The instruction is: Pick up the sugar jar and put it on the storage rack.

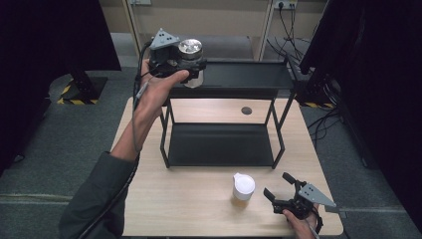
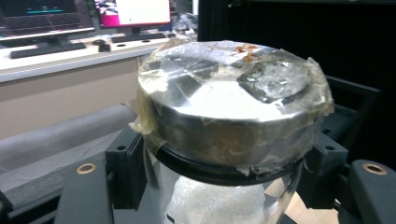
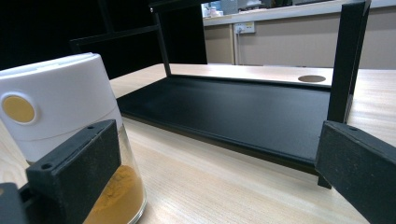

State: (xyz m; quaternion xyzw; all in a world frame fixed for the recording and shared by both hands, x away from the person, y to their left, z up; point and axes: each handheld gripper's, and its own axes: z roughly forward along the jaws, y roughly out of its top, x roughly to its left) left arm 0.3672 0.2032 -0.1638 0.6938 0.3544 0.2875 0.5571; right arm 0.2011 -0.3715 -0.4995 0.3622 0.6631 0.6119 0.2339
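From the high view, the left gripper squeezes a glass jar with a shiny lid, up by the top shelf of the black rack. The right gripper rests on the table, jaws wide apart, beside a white-capped jar.

In the left gripper view, the jaws hug the glass jar under its lid.

In the right gripper view, the white-capped jar stands by the left jaw, with nothing held.

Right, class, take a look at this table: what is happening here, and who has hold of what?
A person works at a wooden table with a gripper in each hand. The left gripper is shut on a glass jar with a metal lid, holding it up at the top shelf of a black rack. The right gripper lies open low on the table beside a white-capped jar of yellow powder, not gripping it.
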